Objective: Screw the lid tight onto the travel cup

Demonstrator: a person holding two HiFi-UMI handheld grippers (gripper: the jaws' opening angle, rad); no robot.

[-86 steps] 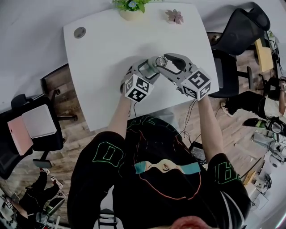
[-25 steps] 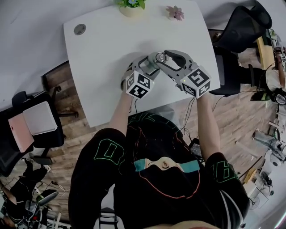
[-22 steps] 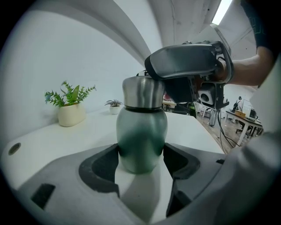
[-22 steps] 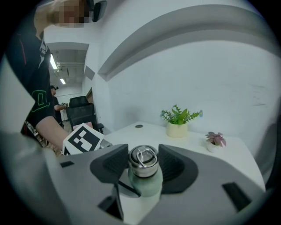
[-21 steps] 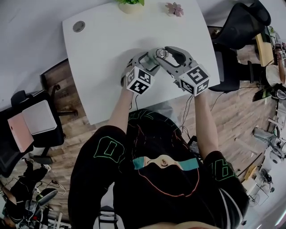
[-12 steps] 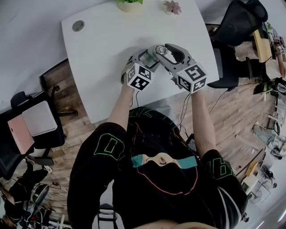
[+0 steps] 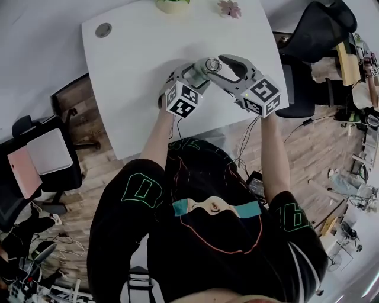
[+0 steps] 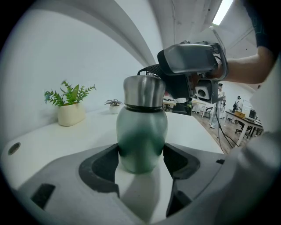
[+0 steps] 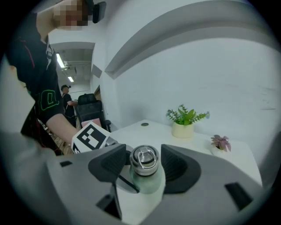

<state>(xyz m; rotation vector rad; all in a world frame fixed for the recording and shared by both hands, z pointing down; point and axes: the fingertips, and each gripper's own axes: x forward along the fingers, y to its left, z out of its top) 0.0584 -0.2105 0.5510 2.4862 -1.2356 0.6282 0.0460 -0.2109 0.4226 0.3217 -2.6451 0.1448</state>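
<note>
**Head view, then both gripper views: travel cup (image 7: 200,71) clamped, lid (image 7: 211,64) let loose**

Head view: travel cup stands upright on white table (image 7: 136,65), right of middle and nearer the person's edge, btwn the 2 grippers. L gripper (image 7: 194,73) reaches it from the person's side. R gripper (image 7: 216,63) comes in from the right, at lid level. Plant pot (image 7: 172,5) and small pink plant (image 7: 229,8) sit at the far edge, well apart from the cup.

L gripper view: green cup body (image 8: 142,132) sits btwn the jaws, w/ both dark pads (image 8: 99,169) pressed on its lower sides, a firm grip. Steel lid (image 8: 144,91) is on top, w/ a dark ring at the joint. R gripper's body looms just behind the lid, upper right.

R gripper view: looks down on lid (image 9: 144,159), its ring handle lying flat on top. Lid is btwn the pads (image 9: 109,163), but the jaws have just been opening. They stand fairly wide w/ a slim gap each side, not squeezing. L gripper's marker cube (image 9: 91,137) is just left of the cup.
</note>
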